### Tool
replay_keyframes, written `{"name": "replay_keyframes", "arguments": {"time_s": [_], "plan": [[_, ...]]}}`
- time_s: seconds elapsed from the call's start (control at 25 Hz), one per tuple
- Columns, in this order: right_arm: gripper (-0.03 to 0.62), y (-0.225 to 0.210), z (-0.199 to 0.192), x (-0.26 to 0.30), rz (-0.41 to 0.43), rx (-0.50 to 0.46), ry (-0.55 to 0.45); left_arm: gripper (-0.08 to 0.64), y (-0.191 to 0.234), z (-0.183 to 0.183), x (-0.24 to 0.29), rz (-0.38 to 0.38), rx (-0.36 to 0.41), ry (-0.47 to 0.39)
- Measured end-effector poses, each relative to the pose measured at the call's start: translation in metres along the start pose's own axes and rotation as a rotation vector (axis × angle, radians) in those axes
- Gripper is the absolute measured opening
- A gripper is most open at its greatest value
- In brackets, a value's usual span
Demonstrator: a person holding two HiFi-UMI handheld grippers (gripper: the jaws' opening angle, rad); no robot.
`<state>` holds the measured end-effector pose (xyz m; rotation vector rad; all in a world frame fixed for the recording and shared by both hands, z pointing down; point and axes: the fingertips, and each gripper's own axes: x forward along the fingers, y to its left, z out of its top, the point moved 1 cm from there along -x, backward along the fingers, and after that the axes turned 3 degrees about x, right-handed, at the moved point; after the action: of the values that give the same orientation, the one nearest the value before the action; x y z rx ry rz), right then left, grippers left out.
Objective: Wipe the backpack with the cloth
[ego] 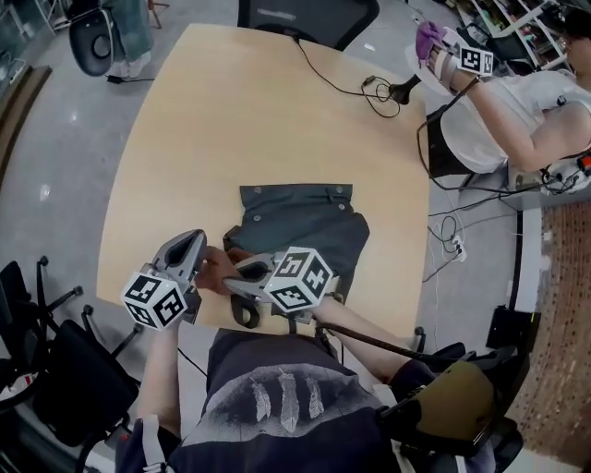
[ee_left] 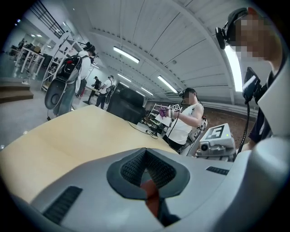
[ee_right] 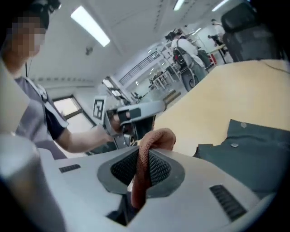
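A dark grey-green backpack (ego: 300,226) lies flat on the wooden table (ego: 259,120), near its front edge; it also fills the right side of the right gripper view (ee_right: 253,154). Just left of the backpack, a reddish-brown cloth (ego: 216,270) stretches between the two grippers. My left gripper (ego: 192,248) is shut with a strip of the cloth (ee_left: 150,192) pinched deep between its jaws (ee_left: 146,176). My right gripper (ego: 238,279) points left at the left gripper and is shut on a fold of the cloth (ee_right: 147,154) that loops up over its pads (ee_right: 141,170).
A black cable (ego: 365,85) trails across the far right of the table. Another person (ego: 517,102) sits at the table's far right corner with a gripper. An office chair (ego: 305,17) stands at the far edge, a black chair (ego: 55,369) at my left.
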<state>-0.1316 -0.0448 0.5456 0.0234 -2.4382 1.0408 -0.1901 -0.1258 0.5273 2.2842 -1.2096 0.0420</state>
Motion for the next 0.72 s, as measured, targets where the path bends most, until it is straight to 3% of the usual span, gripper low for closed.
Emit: {"name": "replay_keyframes", "arguments": {"time_s": [0.12,0.16,0.24,0.36,0.44,0.72], "plan": [[0.035,-0.012,0.037,-0.029,0.065,0.17,-0.196,0.006,0.005,-0.004,-0.002,0.013,-0.007,0.01],[0.035,-0.022,0.046,-0.039,0.053,0.205,-0.249,0.006,0.005,-0.005,-0.002,0.015,-0.007,0.014],[0.035,-0.058,0.05,-0.055,-0.073,0.234,-0.282,0.006,0.004,-0.008,-0.002,0.016,-0.006,0.023],[0.035,-0.121,0.02,-0.068,-0.357,0.198,-0.153,0.006,0.0,-0.012,0.001,0.012,-0.001,0.037],[0.035,-0.146,0.001,-0.076,-0.493,0.135,-0.046,0.006,-0.004,-0.014,0.003,0.006,0.004,0.045],[0.035,-0.176,-0.024,-0.11,-0.691,-0.05,0.163,0.006,-0.021,-0.019,0.012,-0.015,0.022,0.075]]}}
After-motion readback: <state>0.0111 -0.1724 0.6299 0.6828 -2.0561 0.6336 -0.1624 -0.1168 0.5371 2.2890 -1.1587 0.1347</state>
